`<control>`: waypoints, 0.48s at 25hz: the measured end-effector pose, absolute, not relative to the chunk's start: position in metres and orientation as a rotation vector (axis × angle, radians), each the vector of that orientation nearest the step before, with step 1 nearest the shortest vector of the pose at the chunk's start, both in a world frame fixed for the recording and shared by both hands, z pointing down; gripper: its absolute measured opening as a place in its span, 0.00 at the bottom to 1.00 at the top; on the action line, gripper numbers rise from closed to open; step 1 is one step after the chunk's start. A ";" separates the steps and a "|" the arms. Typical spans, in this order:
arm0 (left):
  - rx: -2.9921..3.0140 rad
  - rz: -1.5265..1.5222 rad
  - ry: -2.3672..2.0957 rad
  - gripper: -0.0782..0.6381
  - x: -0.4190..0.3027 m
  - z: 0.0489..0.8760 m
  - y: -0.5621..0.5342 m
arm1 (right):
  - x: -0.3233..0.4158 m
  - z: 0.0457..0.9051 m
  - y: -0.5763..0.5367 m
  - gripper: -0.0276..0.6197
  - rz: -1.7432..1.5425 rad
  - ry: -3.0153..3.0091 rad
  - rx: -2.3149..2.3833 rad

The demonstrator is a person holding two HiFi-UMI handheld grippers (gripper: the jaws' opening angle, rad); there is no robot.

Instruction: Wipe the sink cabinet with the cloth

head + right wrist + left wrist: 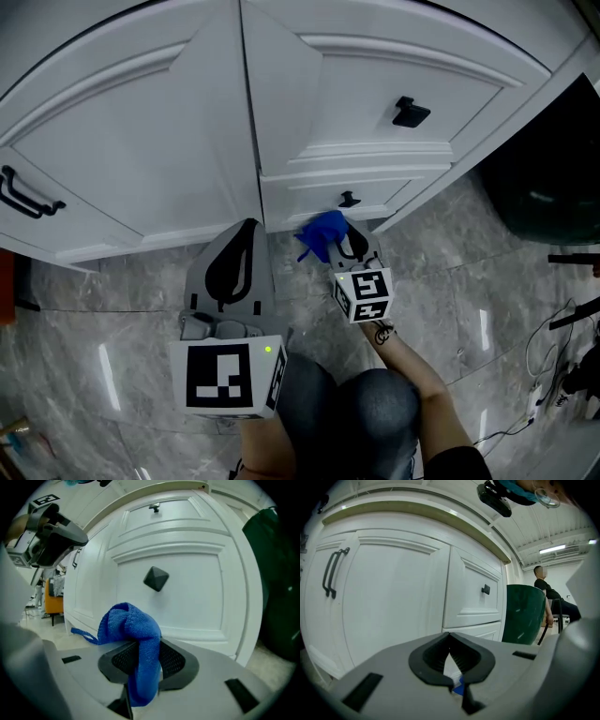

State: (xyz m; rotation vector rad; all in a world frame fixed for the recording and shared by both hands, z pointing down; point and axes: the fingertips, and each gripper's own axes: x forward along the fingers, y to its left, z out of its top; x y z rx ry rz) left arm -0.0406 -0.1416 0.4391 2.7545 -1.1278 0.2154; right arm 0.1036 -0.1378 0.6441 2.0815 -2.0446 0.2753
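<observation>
The white sink cabinet [141, 159] fills the top of the head view. It has a door with a black bar handle [23, 197] and two drawers with black knobs [411, 112] [349, 199]. My right gripper [352, 246] is shut on a bunched blue cloth [322, 234] held just below the lower drawer's front. In the right gripper view the cloth [131, 623] bulges out of the gripper [147, 641] close under the lower knob [155, 579]. My left gripper [249, 225] hovers shut and holding nothing near the cabinet's base, left of the cloth. Its tips [450, 637] meet in its own view.
A dark green tub [548, 178] stands right of the cabinet, also seen as the green tub [525, 613]. Cables [553, 366] lie on the grey marble floor [112, 319] at the right. A person [543, 588] sits far behind. An orange object [54, 599] stands far left.
</observation>
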 end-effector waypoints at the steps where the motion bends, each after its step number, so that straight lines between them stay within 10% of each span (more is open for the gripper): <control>1: 2.751 0.212 -1.140 0.11 -0.044 0.438 -0.143 | 0.095 0.646 -0.140 0.22 0.277 -2.069 2.059; 12: 2.753 0.212 -1.144 0.11 -0.050 0.439 -0.144 | 0.006 0.659 -0.164 0.22 0.363 -2.285 1.802</control>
